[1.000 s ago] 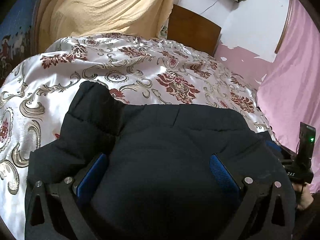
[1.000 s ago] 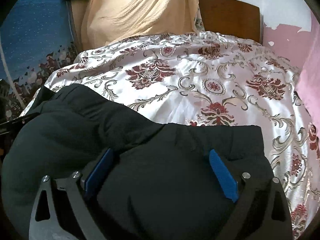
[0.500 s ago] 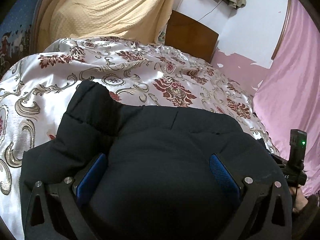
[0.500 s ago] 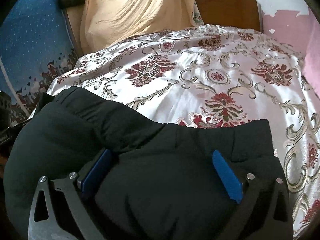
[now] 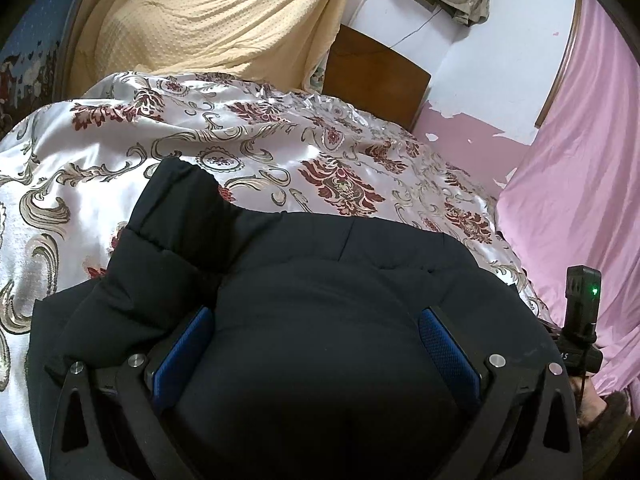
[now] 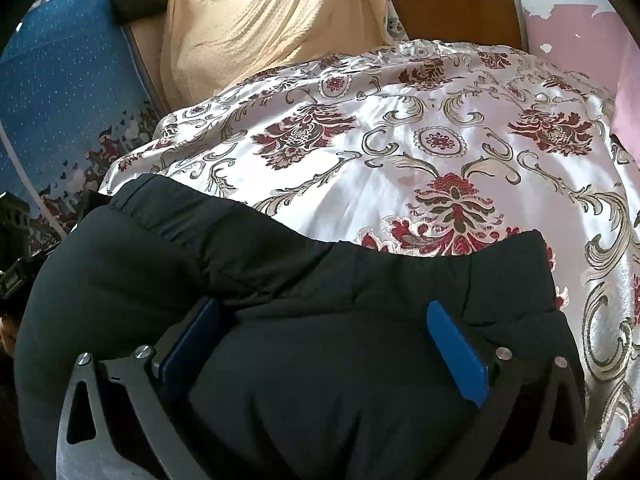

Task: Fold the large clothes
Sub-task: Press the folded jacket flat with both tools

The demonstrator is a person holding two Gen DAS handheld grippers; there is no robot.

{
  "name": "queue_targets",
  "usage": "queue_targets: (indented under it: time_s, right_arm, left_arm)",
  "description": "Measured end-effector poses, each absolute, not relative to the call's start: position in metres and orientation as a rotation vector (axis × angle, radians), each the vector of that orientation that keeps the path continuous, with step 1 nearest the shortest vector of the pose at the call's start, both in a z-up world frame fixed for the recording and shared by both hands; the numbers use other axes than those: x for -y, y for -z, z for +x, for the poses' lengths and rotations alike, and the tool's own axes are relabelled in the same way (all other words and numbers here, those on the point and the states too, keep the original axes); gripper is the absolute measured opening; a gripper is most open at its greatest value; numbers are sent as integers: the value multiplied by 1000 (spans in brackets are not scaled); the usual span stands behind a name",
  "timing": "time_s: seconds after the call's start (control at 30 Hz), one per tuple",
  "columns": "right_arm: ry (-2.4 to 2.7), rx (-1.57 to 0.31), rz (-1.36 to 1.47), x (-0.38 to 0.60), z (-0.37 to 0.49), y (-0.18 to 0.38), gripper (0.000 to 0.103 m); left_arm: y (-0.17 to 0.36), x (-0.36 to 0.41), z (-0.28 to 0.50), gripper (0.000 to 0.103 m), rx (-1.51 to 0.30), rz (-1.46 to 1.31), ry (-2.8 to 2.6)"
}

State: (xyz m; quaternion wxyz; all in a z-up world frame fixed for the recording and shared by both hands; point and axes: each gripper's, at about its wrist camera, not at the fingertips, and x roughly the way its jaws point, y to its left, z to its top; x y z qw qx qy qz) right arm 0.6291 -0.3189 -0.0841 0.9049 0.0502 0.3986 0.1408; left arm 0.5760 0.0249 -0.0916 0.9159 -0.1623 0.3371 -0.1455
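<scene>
The dark padded jacket (image 5: 320, 320) lay bunched at the near edge of the bed, filling the 6 o'clock half of both wrist views, on a satin floral bedspread (image 5: 280, 152) that ran away toward 12 o'clock and the wooden headboard (image 5: 376, 76).

Over the last second, little shifted. The right gripper (image 6: 324, 340) had spread its jaws slightly wider and now stood at full spread, with a puffy fold of the jacket bulging between its 2 blue pads (image 6: 456, 356). The right-hand pad showed its whole inner face clear of the cloth, so this reads as a let-go, not a hold. Both views had tipped slightly, bringing more wall and headboard in at 12 o'clock, while the jacket kept its place on the bed.

The left gripper (image 5: 316, 340) also stood wide, with the jacket swelling up between its pads (image 5: 448, 348). Whether those pads pressed the cloth or only flanked it could not be told. At 3 o'clock in the left view, the body of the right gripper showed beside a pink curtain (image 5: 580, 180).

By my judgement, a fold had just been laid down and released, and the bundle still looked lumpy, so another grasp and fold were probably needed.
</scene>
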Motion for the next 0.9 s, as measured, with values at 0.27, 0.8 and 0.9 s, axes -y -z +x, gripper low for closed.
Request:
queue_targets:
  time_s: [0.27,0.8,0.9]
  right_arm:
    - [-282,-815,102,319,628,84,102]
    - [-291,-786,123,322,622,76,102]
    - [-293,-784,133,326,613,69,102]
  left_arm:
    - [92,-29,580,103,-687,-357,313]
    - [98,-35,578,103,-668,-384,332]
    - [95,-37,573,103,-672,-378,317]
